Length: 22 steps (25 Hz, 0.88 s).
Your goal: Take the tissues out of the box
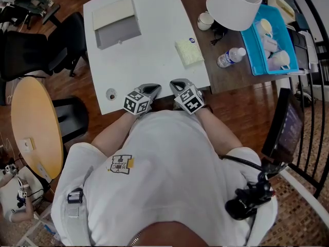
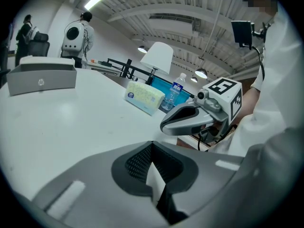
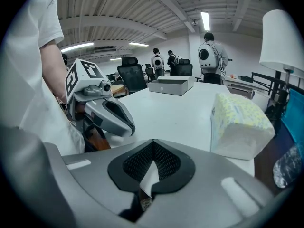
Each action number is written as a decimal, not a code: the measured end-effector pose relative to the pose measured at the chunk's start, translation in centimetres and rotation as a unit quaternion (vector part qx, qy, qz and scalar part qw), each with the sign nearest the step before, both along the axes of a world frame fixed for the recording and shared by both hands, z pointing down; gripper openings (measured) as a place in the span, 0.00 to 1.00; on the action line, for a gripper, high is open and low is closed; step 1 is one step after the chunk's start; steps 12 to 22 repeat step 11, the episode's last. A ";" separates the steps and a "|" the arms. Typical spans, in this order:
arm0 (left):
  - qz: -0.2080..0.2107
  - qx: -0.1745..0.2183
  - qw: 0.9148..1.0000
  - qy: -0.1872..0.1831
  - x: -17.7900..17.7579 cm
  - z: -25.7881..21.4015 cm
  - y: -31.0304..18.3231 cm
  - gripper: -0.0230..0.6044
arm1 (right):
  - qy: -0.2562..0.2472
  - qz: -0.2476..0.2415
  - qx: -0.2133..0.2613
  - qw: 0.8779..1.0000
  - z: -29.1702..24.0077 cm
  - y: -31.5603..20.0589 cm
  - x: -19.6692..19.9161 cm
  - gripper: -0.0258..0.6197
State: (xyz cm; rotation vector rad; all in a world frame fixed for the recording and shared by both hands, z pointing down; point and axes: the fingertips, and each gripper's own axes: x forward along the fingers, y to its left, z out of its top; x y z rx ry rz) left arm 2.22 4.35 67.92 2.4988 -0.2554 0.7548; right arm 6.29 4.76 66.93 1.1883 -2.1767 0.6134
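Observation:
A soft tissue pack [image 1: 189,52] with a yellow pattern lies near the right edge of the white table [image 1: 149,55]; it also shows as the pack [image 2: 145,97] and the pack [image 3: 240,125]. A grey box with a cream lid [image 1: 115,22] sits at the far left of the table, seen again as the box [image 2: 42,80] and the box [image 3: 171,85]. My left gripper [image 1: 153,89] and right gripper [image 1: 178,84] hover side by side at the table's near edge, well short of both. The left gripper [image 2: 152,145] and the right gripper [image 3: 152,145] are each shut on nothing.
Right of the table stand a white lamp shade [image 1: 234,4], a mug [image 1: 205,20], a water bottle [image 1: 230,57] and a blue bin of cups [image 1: 252,48]. A round wooden table [image 1: 31,125] and black chairs [image 1: 69,40] are at the left. People stand far off.

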 end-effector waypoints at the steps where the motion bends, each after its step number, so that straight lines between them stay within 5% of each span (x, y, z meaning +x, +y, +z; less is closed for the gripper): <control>1: -0.001 0.000 1.000 0.000 0.0 0.0 0.0 0.03 | 0.000 -0.001 0.000 1.000 0.0 0.0 0.0 0.04; 22: -0.001 -0.004 1.000 0.001 -0.2 0.1 0.1 0.03 | 0.003 -0.005 0.001 1.000 -0.1 -0.1 0.0 0.04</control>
